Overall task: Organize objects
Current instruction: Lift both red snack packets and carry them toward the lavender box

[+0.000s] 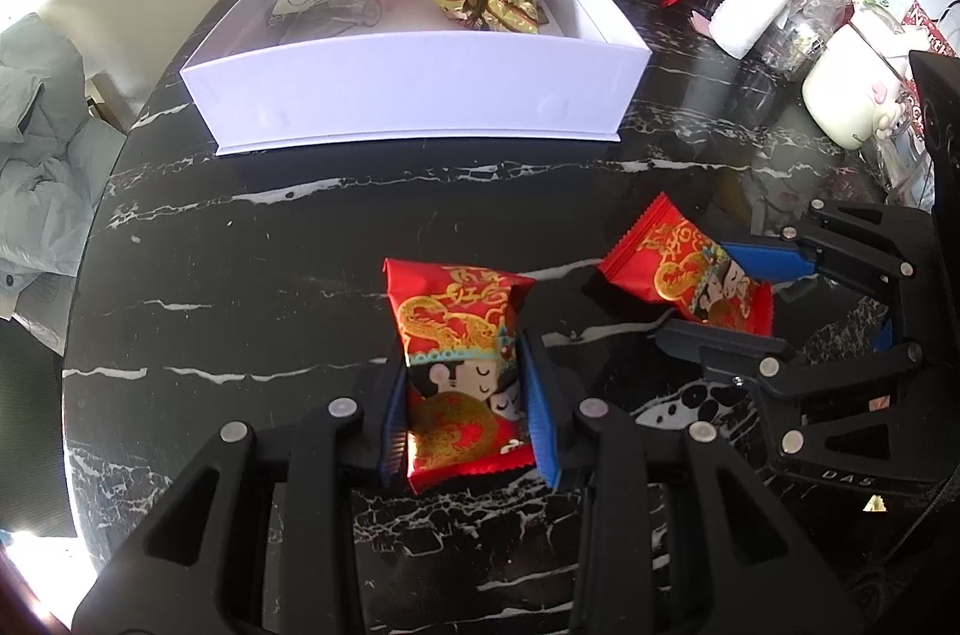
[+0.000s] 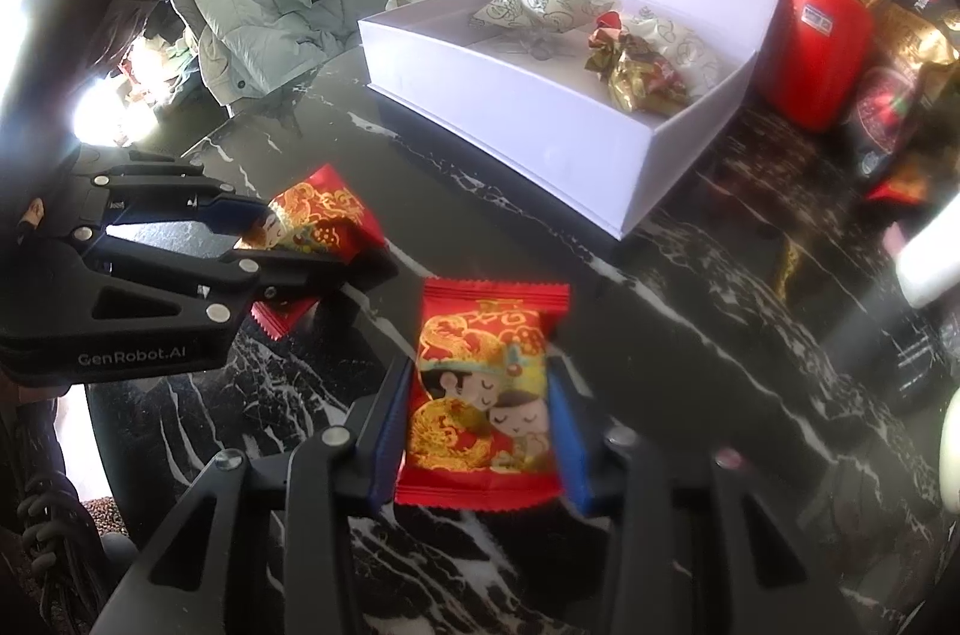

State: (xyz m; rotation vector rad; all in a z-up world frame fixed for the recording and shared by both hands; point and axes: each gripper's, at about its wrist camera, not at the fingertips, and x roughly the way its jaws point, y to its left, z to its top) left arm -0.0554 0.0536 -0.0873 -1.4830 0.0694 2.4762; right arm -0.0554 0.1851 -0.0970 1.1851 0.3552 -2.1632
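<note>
Left gripper [image 1: 471, 395] fingers pinching red snack packet [image 1: 462, 335], crumpling it, on black marble tabletop [image 1: 270, 275]. Right gripper [image 2: 480, 431] fingers pressing sides of second red packet [image 2: 480, 395] — lying flat, near open white box [image 1: 414, 95].

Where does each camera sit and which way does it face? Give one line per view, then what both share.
Left wrist: rides the left claw, angled down at the black marble table; its fingers clamp a red packet.
Right wrist: rides the right claw, angled down likewise; its fingers flank a second red packet.
Shared: both packets, each other's claw, the open white box beyond, and a red canister.
</note>
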